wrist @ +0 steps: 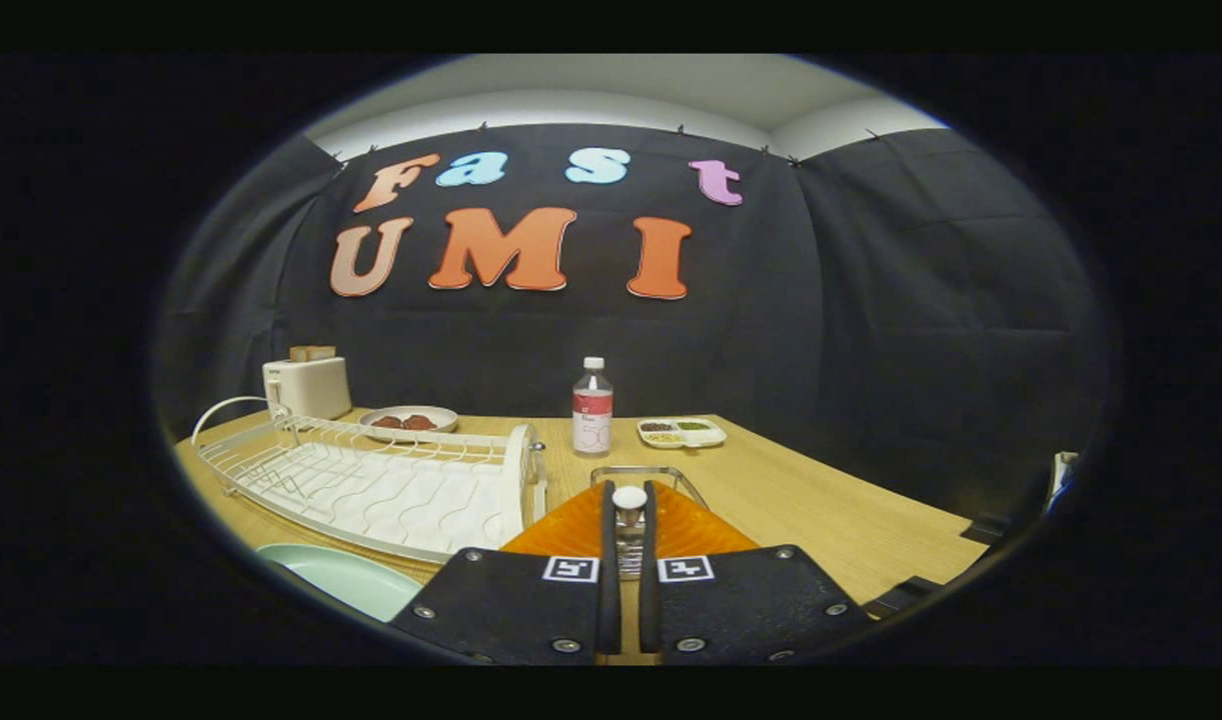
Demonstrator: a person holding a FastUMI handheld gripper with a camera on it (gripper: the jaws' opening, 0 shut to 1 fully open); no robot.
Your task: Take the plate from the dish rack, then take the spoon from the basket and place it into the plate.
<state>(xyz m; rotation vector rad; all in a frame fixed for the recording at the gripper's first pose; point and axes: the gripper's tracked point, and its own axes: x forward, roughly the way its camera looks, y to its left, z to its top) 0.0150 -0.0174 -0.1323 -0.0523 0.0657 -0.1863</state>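
My gripper (pixel 628 492) points over the wooden table (pixel 821 500), its orange fingers (pixel 561 530) drawn close together. Between their black pads stands the spoon (pixel 629 515): a thin metal handle with a white round end, and both pads press on it. The spoon rises out of a small wire basket (pixel 649 472), whose rim shows just beyond the fingertips. The pale green plate (pixel 346 580) lies flat on the table to the left of the fingers, in front of the white dish rack (pixel 371 485). The spoon's bowl is hidden below the fingers.
Behind the rack stand a white toaster (pixel 308 386) and a dish with brown food (pixel 408 420). A clear bottle with a red label (pixel 592 408) and a small divided tray of snacks (pixel 681 432) sit at the table's far edge. To the right of the fingers lies bare table.
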